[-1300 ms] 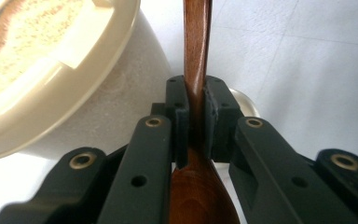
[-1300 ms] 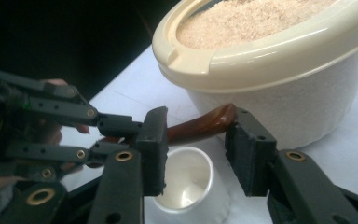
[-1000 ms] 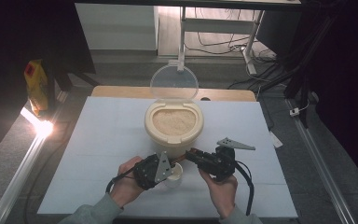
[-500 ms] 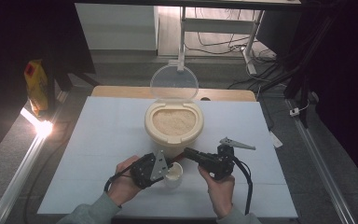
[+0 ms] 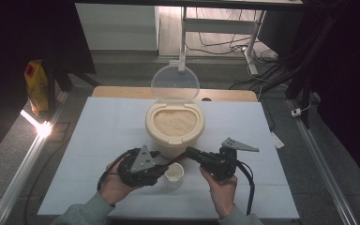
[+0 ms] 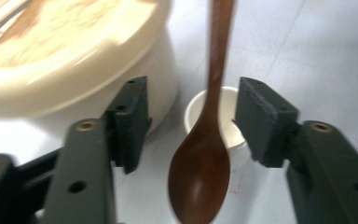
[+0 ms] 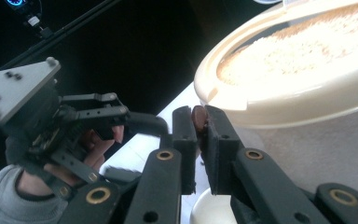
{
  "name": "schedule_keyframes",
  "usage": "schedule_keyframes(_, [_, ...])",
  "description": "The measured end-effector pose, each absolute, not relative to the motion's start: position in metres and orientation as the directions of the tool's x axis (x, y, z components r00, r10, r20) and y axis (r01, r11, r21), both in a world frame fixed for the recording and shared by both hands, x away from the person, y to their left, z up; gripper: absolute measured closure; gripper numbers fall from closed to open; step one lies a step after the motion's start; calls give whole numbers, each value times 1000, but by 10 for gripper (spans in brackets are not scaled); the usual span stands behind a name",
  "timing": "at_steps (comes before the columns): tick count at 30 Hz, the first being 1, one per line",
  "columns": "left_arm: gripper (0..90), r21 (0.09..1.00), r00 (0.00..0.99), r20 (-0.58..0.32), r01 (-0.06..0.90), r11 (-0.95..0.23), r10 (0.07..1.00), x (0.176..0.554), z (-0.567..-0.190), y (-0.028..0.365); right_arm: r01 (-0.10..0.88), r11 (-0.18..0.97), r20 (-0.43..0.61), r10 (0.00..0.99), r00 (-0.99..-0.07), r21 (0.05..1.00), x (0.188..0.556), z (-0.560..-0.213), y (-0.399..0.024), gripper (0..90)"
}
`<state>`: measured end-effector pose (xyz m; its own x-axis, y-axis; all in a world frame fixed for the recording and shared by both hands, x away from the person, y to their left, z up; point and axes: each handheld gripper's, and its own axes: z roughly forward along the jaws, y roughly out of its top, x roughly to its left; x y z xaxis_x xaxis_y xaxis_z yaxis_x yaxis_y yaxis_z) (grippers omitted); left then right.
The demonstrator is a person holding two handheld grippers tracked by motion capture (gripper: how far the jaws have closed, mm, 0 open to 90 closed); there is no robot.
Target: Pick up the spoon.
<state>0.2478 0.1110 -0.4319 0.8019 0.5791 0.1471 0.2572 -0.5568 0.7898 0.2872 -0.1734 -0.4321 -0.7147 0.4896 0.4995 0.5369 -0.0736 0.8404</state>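
A brown wooden spoon [image 5: 174, 160] hangs level over a small white cup [image 5: 174, 174] in front of the cream rice container [image 5: 147, 124]. My right gripper [image 5: 190, 151] is shut on the end of the spoon's handle [image 7: 197, 119]. In the left gripper view the spoon's bowl [image 6: 200, 172] lies between the jaws of my left gripper [image 6: 193, 98], which have just been opening. Neither pad touches the spoon. The cup [image 6: 228, 135] stands just beyond the bowl. My left gripper [image 5: 161, 166] sits to the left of the cup.
The container [image 7: 307, 112] is full of pale grain, with its clear lid [image 5: 175, 84] standing open at the back. The white mat [image 5: 103, 131] has free room left and right. A yellow packet [image 5: 36, 86] stands off the table at far left.
The left gripper's jaws have spread apart off the spoon and the left hand has drawn slightly left. The right hand has stayed put, holding the handle.
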Motion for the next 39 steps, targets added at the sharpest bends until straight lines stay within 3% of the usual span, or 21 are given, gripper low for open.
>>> schedule_keyframes(7, [359,819,750,47,349,-455,660,248,-443,157,507,-73,475,486,-734,859,287,-428,-179,833])
schedule_keyframes(18, [301,823,681,-28,431,-369,732,245,-470,199,453,-85,432,497,-753,887,285,-415,-190,833])
schedule_keyframes(39, [275,788,643,-47,494,-367,765,245,-489,212,398,-123,403,504,-764,909,283,-394,-214,833])
